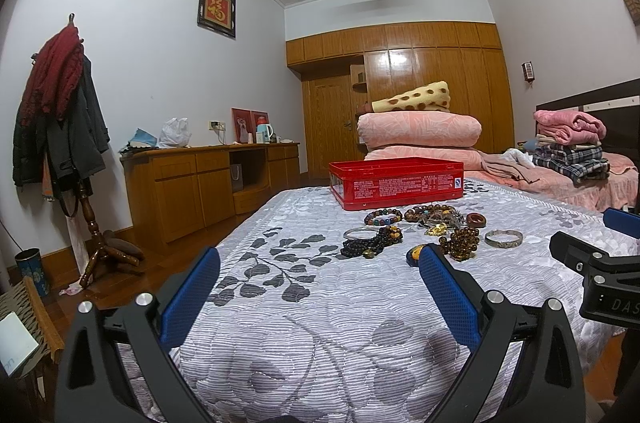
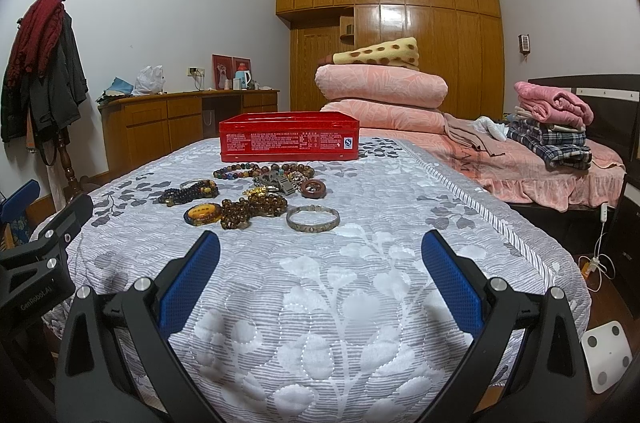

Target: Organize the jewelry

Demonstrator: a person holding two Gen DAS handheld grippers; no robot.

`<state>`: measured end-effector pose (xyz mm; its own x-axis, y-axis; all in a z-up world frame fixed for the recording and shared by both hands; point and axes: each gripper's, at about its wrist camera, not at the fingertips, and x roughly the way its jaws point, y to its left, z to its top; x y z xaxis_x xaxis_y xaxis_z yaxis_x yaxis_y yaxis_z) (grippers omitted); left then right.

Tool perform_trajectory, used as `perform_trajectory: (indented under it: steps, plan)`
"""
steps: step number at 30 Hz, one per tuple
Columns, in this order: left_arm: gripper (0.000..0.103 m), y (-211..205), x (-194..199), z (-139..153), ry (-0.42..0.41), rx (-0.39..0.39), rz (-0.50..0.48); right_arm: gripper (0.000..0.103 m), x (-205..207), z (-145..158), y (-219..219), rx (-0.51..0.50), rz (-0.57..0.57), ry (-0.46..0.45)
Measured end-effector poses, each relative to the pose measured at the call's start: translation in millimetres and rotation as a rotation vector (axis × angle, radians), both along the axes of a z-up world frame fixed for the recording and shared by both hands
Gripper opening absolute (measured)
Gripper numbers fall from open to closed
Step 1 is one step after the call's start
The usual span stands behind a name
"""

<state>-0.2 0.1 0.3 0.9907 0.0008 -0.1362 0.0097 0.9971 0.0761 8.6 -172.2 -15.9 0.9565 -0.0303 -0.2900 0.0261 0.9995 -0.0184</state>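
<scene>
A pile of jewelry lies on the grey leaf-patterned quilt [image 2: 360, 263]: a silver bangle [image 2: 313, 218], brown bead bracelets [image 2: 252, 209], an amber oval piece [image 2: 202, 214], black beads [image 2: 188, 193], a red-brown ring [image 2: 313, 188] and a multicoloured bead bracelet [image 2: 236, 170]. Behind them stands an open red tin box [image 2: 289, 136]. My right gripper [image 2: 320, 255] is open, short of the silver bangle. My left gripper [image 1: 320, 271] is open too, near the black beads [image 1: 372, 243] and the amber piece [image 1: 413, 255]. The red tin box [image 1: 396, 182] shows beyond the silver bangle [image 1: 504, 238].
Folded pink quilts [image 2: 380, 91] and stacked clothes [image 2: 552, 127] sit on a second bed behind. A wooden dresser [image 1: 208, 183] and a coat stand [image 1: 60, 127] line the left wall. A white scale [image 2: 606, 355] and cables lie on the floor at right.
</scene>
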Motion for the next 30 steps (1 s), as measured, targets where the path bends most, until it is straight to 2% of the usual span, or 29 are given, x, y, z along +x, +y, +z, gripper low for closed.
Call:
perform_trajectory:
  steps: [24, 28, 30]
  plan:
    - [0.097, 1.9, 6.3, 5.4, 0.006, -0.002, 0.002, 0.098, 1.8, -1.6, -0.6, 0.013, 0.008, 0.011]
    - [0.097, 11.8, 5.1, 6.2, 0.028, -0.029, -0.04, 0.098, 11.0, 1.4, -6.1, 0.023, 0.015, 0.021]
    - [0.097, 10.6, 13.3, 6.7, 0.067, -0.052, -0.068, 0.098, 12.6, 6.8, -8.2, 0.039, 0.02, 0.035]
